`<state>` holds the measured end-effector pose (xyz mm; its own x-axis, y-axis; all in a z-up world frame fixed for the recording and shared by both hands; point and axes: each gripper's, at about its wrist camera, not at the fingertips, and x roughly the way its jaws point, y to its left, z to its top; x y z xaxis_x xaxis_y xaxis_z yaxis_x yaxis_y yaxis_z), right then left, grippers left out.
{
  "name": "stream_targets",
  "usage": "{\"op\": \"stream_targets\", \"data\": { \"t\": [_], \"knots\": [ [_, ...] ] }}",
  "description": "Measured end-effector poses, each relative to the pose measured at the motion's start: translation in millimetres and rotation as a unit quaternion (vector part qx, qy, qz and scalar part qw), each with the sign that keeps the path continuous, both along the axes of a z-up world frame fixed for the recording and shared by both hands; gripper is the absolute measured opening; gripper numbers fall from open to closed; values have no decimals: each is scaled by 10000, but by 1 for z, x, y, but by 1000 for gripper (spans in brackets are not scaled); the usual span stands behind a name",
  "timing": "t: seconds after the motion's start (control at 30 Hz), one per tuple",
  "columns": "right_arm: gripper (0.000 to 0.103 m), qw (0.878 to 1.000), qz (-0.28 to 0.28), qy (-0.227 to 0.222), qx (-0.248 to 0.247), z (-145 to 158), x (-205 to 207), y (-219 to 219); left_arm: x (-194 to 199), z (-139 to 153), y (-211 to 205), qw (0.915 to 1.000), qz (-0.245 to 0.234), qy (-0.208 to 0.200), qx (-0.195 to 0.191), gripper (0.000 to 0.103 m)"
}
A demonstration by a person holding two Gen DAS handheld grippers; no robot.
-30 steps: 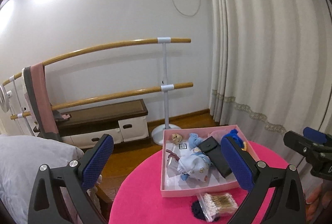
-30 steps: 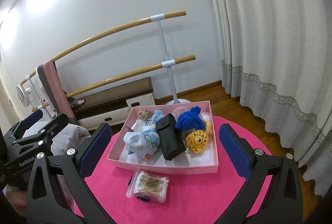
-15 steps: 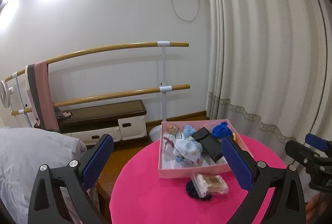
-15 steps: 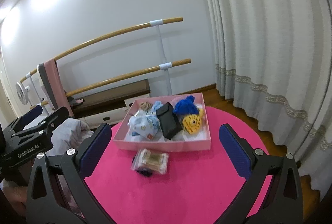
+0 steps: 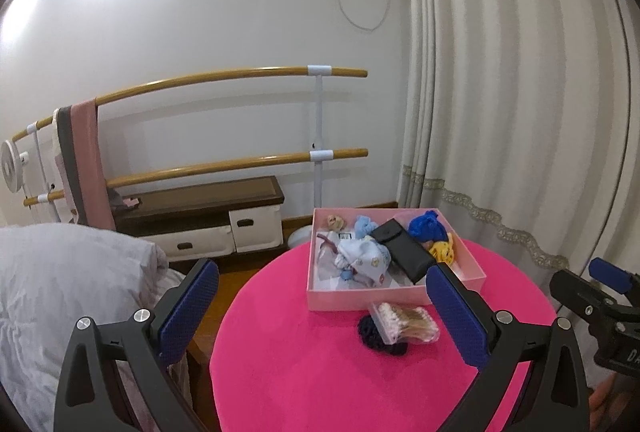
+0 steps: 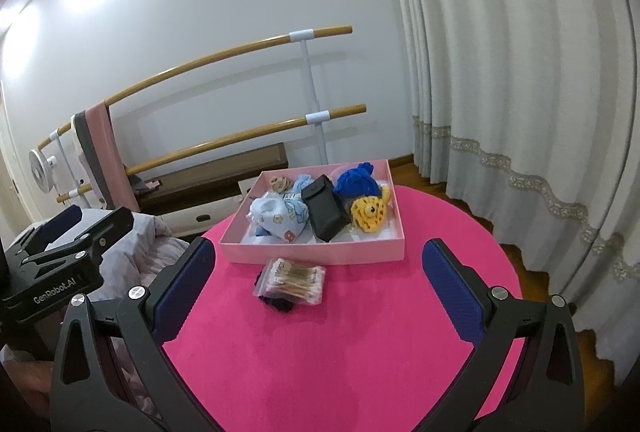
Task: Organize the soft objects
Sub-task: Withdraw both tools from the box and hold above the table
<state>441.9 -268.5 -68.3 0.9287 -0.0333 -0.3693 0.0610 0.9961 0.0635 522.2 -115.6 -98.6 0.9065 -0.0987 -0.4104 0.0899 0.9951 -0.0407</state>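
Right wrist: tool spread above swab bag.

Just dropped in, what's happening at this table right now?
A person holds two grippers above a round pink table; both are open and empty. The left gripper and right gripper hang back from the objects. A shallow pink box already holds a pale blue printed cloth bundle, a black pouch, a blue knitted toy and a yellow knitted toy. A clear bag of cotton swabs lies outside the box on a dark fabric item.
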Motion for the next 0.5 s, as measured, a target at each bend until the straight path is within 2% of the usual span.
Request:
{"op": "stream_targets", "data": {
  "t": [0.5],
  "knots": [
    [103, 10000, 31, 87, -29, -1, -1, 1, -20, 5, 15, 9996, 129, 229, -75, 103]
  ]
}}
